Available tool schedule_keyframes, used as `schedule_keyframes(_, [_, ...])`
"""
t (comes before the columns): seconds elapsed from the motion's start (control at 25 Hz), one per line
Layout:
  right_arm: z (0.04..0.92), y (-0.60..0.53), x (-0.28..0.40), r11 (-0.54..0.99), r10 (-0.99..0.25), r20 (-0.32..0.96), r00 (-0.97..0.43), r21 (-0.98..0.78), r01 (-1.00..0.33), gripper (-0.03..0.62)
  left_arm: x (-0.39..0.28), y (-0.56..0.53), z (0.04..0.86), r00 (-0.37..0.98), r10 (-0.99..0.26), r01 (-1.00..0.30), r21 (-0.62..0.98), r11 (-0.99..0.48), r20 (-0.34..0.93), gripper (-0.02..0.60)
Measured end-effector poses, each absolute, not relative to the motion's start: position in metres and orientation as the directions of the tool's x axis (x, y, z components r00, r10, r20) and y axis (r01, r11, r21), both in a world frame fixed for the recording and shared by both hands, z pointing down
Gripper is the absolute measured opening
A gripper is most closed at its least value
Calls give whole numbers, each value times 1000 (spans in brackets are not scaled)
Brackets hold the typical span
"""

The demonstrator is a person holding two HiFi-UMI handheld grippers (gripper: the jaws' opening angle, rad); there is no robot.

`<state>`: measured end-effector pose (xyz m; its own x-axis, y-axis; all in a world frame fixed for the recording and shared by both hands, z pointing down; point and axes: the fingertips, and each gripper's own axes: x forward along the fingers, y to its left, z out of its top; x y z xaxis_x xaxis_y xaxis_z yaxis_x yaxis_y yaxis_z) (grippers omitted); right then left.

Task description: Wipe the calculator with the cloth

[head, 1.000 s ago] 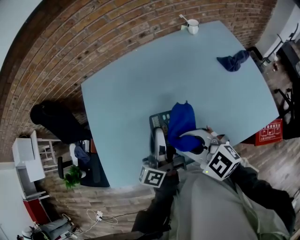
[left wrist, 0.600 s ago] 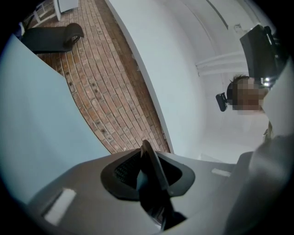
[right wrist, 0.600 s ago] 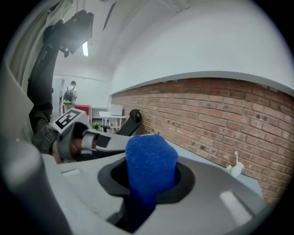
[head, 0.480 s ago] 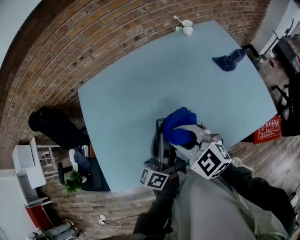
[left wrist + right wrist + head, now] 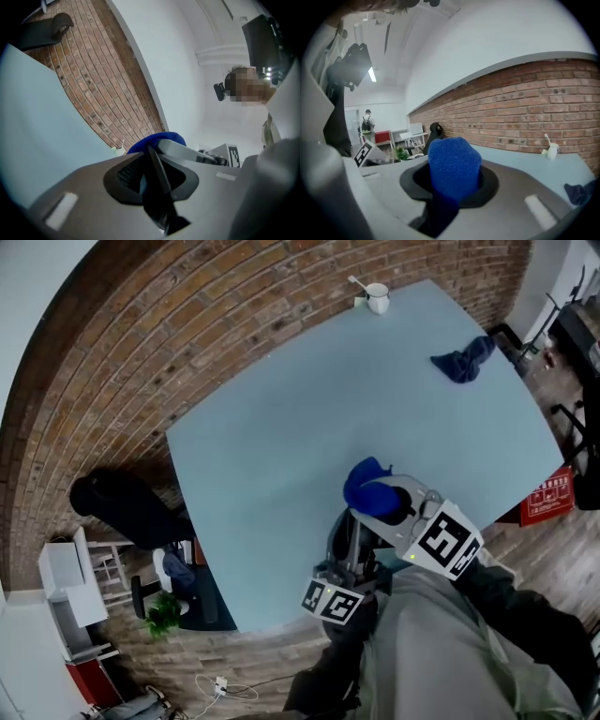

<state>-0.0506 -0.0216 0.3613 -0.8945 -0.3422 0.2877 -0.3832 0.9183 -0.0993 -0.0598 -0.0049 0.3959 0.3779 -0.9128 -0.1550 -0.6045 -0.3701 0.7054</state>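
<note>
My left gripper (image 5: 349,545) is shut on the dark calculator (image 5: 158,180), which stands edge-on between its jaws above the table's near edge. In the head view only a grey sliver of the calculator (image 5: 343,532) shows. My right gripper (image 5: 386,504) is shut on a bunched bright blue cloth (image 5: 453,168). The cloth (image 5: 368,489) sits against the calculator's far end. In the left gripper view the cloth (image 5: 157,139) rises just behind the calculator, with the right gripper's grey body beside it.
The pale blue table (image 5: 281,418) carries a white mug with a spoon (image 5: 378,296) at its far edge and a crumpled dark blue cloth (image 5: 463,361) at far right. A black chair (image 5: 127,504) stands on the brick floor to the left, a red box (image 5: 547,499) to the right.
The cloth was spread along the calculator's face and is now bunched into a ball. Both grippers have drawn toward the table's near edge, and the calculator's face no longer shows.
</note>
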Motion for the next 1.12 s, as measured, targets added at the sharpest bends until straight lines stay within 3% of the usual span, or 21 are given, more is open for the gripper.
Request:
schedule_keyframes(0.24, [398, -36, -10, 871, -387, 360, -849, -160, -465, 98, -84, -4, 400, 293, -946, -642, 705, -300, -136, 55])
schedule_keyframes(0.52, [400, 50, -52, 984, -100, 466, -879, -87, -157, 92, -95, -13, 402, 223, -960, -585, 765, -268, -166, 54])
schedule_keyframes(0.64, [408, 54, -40, 966, -12, 449, -894, -226, -127, 92, -100, -10, 401, 213, -961, -574, 774, -268, -175, 55])
schedule_keyframes(0.88, [406, 0, 5, 915, -204, 452, -869, -228, -333, 92, -113, -10, 396, 180, -963, -557, 786, -269, -202, 55])
schedule_keyframes(1.12, [405, 69, -47, 969, 40, 444, -895, -237, -74, 89, -105, -11, 398, 180, -964, -547, 794, -265, -198, 55])
